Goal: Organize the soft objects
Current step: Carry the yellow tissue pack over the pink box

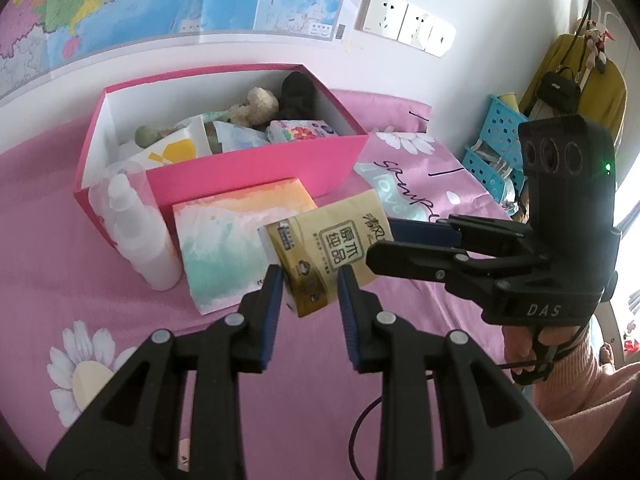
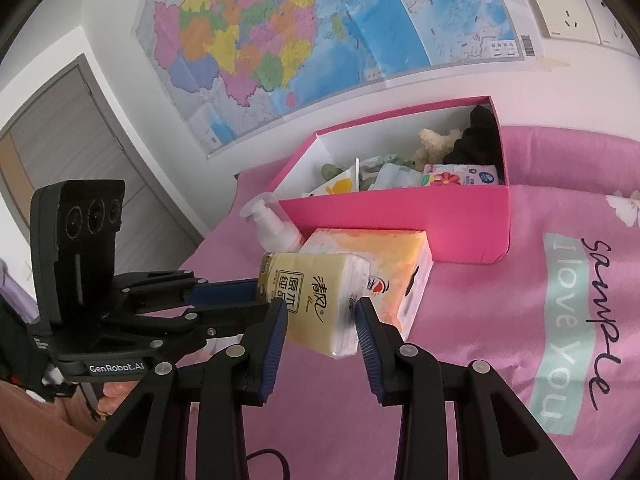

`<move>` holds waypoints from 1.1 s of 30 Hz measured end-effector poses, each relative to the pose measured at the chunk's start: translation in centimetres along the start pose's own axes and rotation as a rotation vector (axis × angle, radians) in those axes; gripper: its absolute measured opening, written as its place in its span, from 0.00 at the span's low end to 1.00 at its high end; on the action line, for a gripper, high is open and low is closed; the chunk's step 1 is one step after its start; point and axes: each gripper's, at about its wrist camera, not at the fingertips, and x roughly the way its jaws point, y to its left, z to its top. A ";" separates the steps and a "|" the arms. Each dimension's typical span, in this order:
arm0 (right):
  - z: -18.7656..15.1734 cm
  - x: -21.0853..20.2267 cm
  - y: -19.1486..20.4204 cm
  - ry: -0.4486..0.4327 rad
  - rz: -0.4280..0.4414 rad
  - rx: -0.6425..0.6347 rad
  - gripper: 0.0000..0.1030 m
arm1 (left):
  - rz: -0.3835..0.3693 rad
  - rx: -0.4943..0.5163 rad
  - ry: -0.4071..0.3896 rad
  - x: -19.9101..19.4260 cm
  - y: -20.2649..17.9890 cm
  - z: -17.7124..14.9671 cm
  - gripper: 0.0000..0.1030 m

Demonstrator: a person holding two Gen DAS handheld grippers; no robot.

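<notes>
Left gripper [image 1: 310,280]: clamped on the near end of a yellow tissue pack [image 1: 332,248], pads pressed to both flanks. Right gripper [image 2: 322,312]: likewise closed on the same tissue pack, at the opposite end. Held clear of the bed [image 1: 120,280], slightly tilted, just above a larger tissue pack [image 1: 228,232] lying flat against the front wall of a pink box [image 1: 256,172]. Beside that, a pump bottle [image 1: 140,236], upright. Inside the box: a plush toy [image 1: 258,106], a dark cloth item and several small packets; remaining room judged scant but usable.

Handling, as judged: light, soft, compressible; plastic wrap probably slick, so prone to slipping or twisting under a weak pinch. No fragility noted. Best taken across the short flanks near mid-length, squeezing enough to dent the paper, never by the wrap corners. Two-ended hold adequate at present; single grip at one end likely to droop.
</notes>
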 end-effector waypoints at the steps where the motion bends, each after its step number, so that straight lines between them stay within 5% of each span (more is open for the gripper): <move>1: 0.1 0.0 -0.1 0.000 0.002 -0.001 0.35 | 0.000 0.001 -0.001 0.0 0.0 0.1 0.28; 33: 4.7 0.5 -1.2 -0.068 -0.009 -0.012 0.35 | 0.053 0.026 -0.069 0.6 1.2 5.7 0.28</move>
